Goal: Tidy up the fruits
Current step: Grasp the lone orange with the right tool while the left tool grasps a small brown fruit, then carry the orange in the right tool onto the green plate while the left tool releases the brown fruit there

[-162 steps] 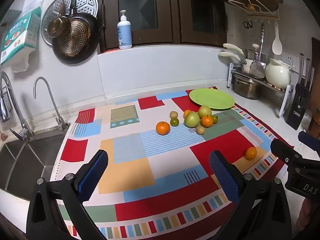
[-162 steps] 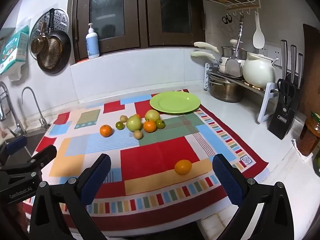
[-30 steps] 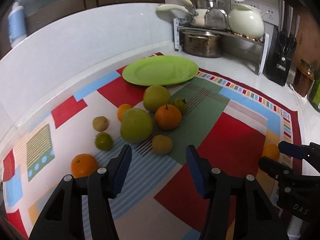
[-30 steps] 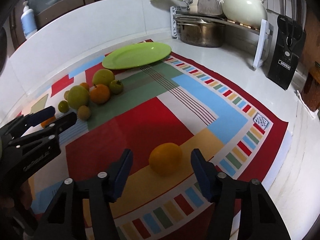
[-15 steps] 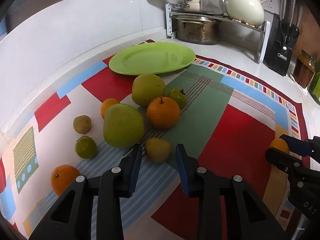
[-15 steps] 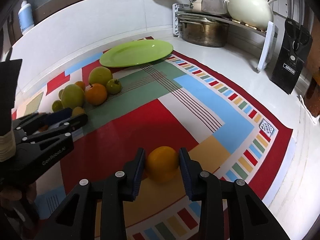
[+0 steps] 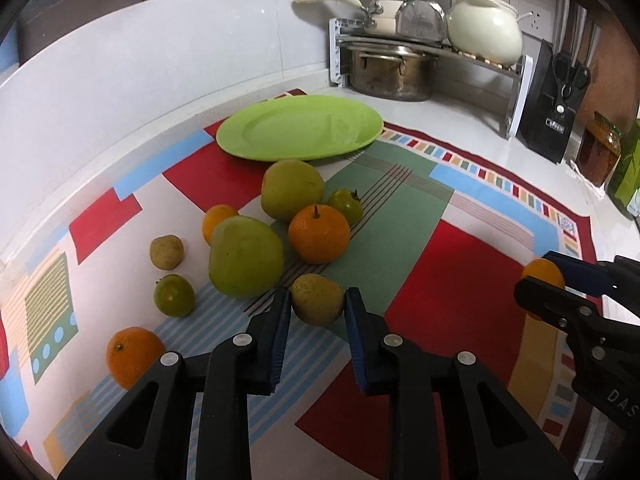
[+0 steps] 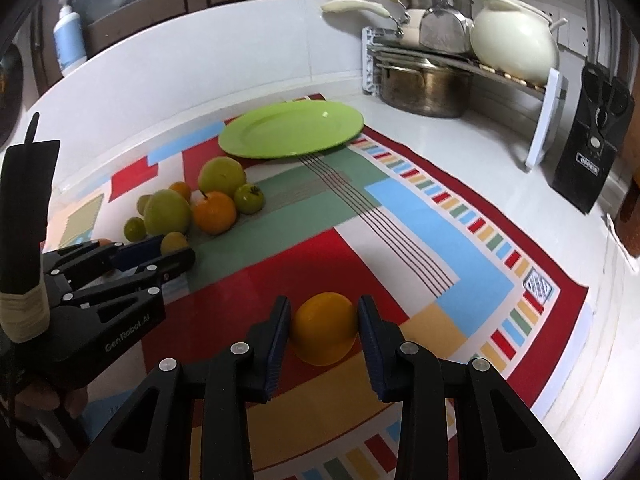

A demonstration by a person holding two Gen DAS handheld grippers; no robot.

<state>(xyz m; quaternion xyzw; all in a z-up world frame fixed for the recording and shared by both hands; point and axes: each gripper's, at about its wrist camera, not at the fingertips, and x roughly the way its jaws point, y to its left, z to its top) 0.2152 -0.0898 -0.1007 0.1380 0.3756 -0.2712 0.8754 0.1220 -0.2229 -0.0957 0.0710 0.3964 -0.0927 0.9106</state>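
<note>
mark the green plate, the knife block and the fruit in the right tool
green plate [image 8: 256,142], right wrist view, near-left rim.
knife block [image 8: 592,160], right wrist view, front face.
yellow-orange fruit [image 8: 324,328], right wrist view, its top, between the pads.

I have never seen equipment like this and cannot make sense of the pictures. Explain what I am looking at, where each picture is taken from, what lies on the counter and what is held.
There is no robot. A person holds a black two-finger clamp in each hand, and a wide-angle camera on each clamp looks forward along its fingers.

In the left clamp's view, the left gripper has just closed on a small brownish-green fruit. In the right clamp's view, the right gripper is shut on a lone orange fruit.

Both fruits sit on a colourful patchwork mat covering a white kitchen counter. More green and orange fruits lie clustered in front of an empty lime-green plate. Pots sit on a rack in the back corner.
</note>
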